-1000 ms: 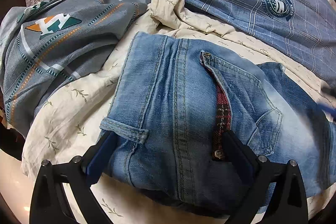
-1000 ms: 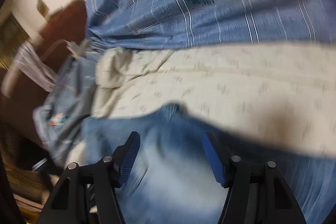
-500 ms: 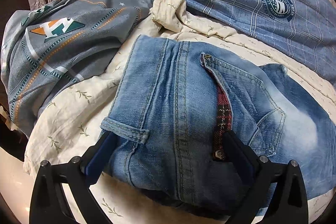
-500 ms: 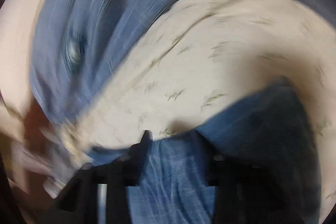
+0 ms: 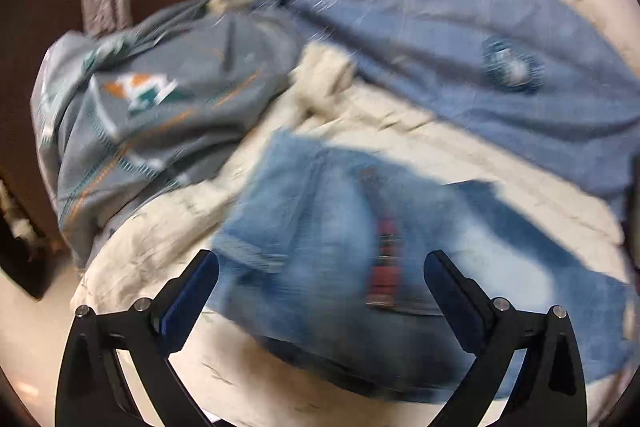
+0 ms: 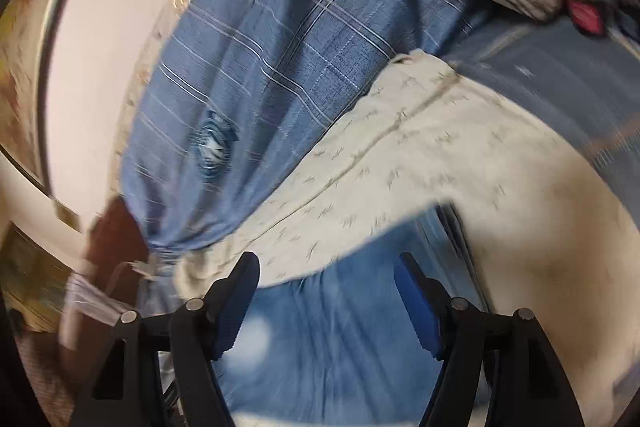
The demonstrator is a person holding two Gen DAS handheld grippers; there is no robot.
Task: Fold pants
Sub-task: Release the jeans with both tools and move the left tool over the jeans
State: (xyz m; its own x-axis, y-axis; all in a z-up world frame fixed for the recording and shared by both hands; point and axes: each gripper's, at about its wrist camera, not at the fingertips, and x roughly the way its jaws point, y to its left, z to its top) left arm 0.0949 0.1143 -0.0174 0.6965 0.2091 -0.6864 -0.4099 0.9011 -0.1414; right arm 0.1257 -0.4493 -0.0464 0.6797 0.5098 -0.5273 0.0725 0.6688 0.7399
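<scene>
A pair of folded, faded blue denim pants (image 5: 332,247) lies on a bed covered by a cream sheet printed with small leaf sprigs (image 5: 160,243). The left tool (image 5: 320,279) hangs just above the waistband end, its jaws wide apart and touching nothing, probably so the fold can settle flat. The right tool (image 6: 326,291) hovers over the leg end of the pants (image 6: 332,339); its jaws are opening, with denim below them but nothing pinched between. Beside the pants lie a blue checked quilt with a round badge (image 5: 460,39) and a grey pillow with an orange and teal emblem (image 5: 160,99), both clear of the folding area.
</scene>
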